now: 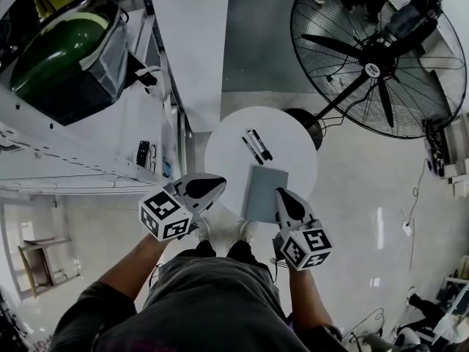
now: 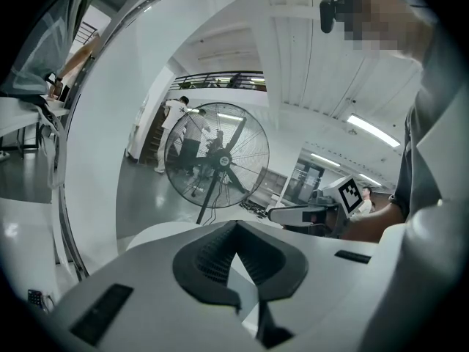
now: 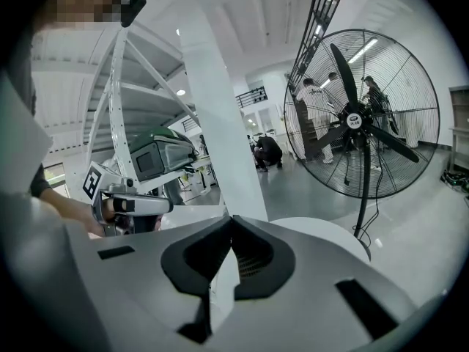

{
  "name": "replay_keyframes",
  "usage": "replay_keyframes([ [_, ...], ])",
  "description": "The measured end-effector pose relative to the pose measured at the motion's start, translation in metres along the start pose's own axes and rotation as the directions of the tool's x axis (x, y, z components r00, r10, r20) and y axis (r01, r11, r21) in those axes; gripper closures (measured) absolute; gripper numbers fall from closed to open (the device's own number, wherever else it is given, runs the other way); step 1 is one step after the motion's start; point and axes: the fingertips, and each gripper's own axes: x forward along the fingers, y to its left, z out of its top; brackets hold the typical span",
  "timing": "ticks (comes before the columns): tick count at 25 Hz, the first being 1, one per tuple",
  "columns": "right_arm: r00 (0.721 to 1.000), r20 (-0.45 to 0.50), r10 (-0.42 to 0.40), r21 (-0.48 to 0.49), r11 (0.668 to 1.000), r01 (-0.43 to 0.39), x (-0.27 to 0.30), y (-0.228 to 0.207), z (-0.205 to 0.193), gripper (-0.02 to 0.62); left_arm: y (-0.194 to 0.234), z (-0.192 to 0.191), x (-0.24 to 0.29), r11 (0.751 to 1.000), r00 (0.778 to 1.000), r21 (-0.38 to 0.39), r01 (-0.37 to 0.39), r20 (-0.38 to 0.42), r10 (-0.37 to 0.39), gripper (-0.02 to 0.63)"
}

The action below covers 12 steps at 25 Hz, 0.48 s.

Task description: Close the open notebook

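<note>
A grey-blue rectangular notebook [image 1: 264,189] lies lengthwise ahead between the left gripper [image 1: 218,185] and right gripper [image 1: 283,195], both closed and empty, nearer the right.

Cool, even light is cast from ceiling strips [image 2: 370,127]; glare is seen on the floor [image 1: 379,226] below the fan [image 1: 377,68]; edges are bent.

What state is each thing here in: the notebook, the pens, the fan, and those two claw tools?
notebook: closed, flat on the round table.
pens: two, lying side by side beyond the notebook.
fan: blades look still.
left gripper: shut, empty.
right gripper: shut, empty.
</note>
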Motion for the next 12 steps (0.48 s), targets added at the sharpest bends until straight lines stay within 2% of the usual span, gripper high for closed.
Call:
replay_keyframes([
  [12,1.000,-0.008,0.012,0.003,1.000,-0.012,-0.001,-0.011,-0.001,0.575,-0.004,-0.001,0.012,1.000,1.000,0.005,-0.001,-0.014,0.002,0.591],
])
